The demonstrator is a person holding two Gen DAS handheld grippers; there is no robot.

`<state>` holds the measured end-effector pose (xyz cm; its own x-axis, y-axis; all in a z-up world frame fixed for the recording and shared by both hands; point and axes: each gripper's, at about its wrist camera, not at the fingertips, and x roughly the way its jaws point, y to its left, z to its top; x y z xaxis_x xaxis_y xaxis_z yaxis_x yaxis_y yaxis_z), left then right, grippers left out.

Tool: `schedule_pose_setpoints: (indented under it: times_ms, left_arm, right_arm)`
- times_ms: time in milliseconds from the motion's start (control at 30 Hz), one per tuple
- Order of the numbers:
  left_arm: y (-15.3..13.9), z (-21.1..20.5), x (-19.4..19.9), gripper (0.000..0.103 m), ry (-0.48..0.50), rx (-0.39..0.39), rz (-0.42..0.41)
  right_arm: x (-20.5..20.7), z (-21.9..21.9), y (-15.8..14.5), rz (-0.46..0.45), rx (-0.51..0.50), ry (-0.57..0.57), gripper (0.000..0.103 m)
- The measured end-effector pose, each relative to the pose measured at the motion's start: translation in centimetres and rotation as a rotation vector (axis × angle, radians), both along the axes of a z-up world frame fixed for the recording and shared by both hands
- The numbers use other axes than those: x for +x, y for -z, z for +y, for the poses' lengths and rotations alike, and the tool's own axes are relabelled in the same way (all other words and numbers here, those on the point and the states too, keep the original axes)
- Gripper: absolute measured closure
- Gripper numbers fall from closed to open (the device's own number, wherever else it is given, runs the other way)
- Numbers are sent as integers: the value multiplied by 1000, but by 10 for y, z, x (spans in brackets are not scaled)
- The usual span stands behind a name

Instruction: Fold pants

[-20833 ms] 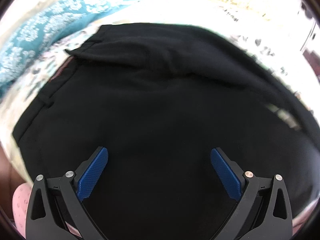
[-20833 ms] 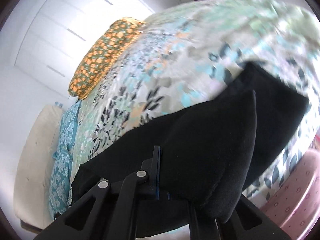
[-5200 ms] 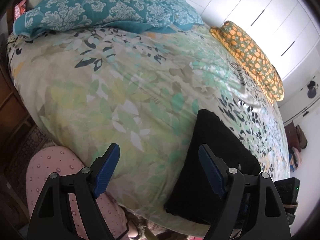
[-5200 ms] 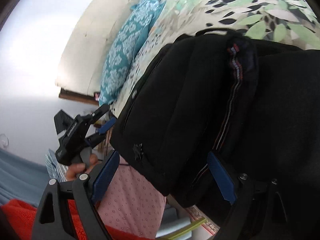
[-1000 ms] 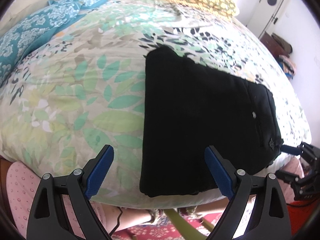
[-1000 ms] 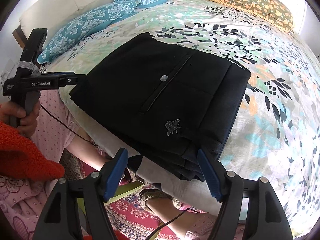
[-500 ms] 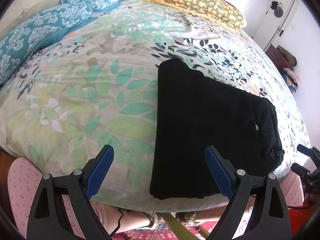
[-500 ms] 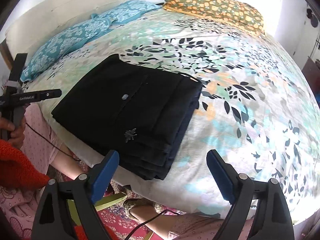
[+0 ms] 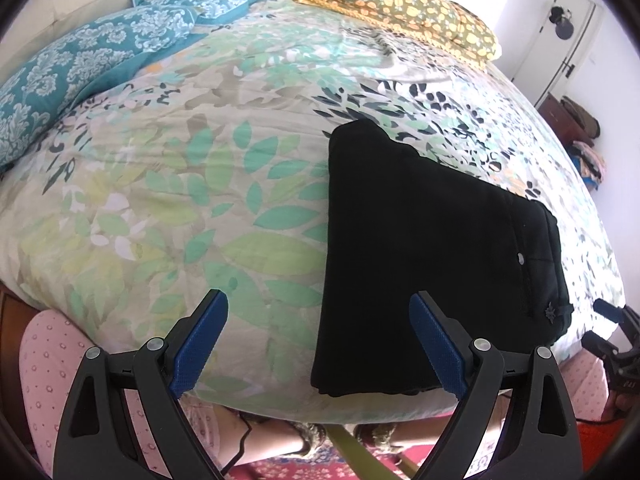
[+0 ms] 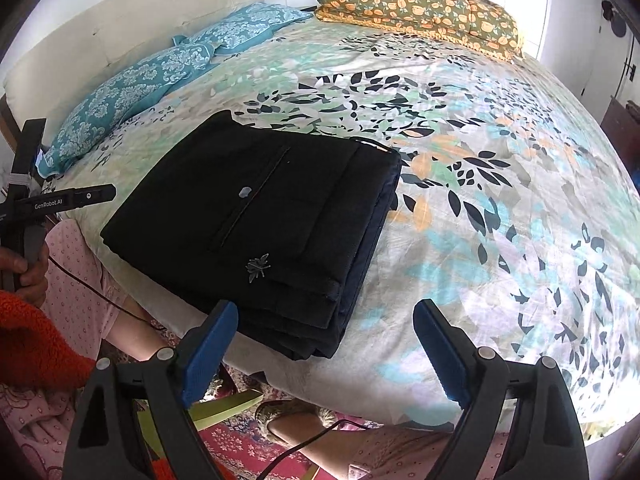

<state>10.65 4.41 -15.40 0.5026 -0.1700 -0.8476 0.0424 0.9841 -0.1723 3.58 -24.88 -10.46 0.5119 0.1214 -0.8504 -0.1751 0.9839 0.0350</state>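
Black pants lie folded into a thick rectangular stack at the near edge of the bed, on the leaf-print bedspread. In right wrist view the stack shows several layers at its near right corner; a back pocket w/ a pale button and a small metal emblem face up. Near edge of the stack sits just at the mattress edge.

Left gripper is released, blue pads spread wide, nothing btwn them; it hangs off the near side of the bed, right pad overlapping the pants' near left corner in view, contact can't be told. Right gripper also released, pads wide apart, empty, held near the bed edge, just right of the stack's near corner, not touching it.

From right wrist view the left gripper shows at far left, held in a hand w/ an orange-red sleeve.

Far side of bed: teal patterned pillows to the left by the cream headboard, a folded orange-flower quilt far right. Pink dotted trousers and a red rug below the bed edge
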Motion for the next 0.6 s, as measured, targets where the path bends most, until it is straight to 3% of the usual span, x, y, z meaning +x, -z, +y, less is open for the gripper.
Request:
schedule_pose_setpoints:
  times_ms: [600]
  left_arm:
    - [6, 13, 3, 10, -56, -18, 22]
  right_arm:
    - [2, 0, 1, 9, 20, 6, 14]
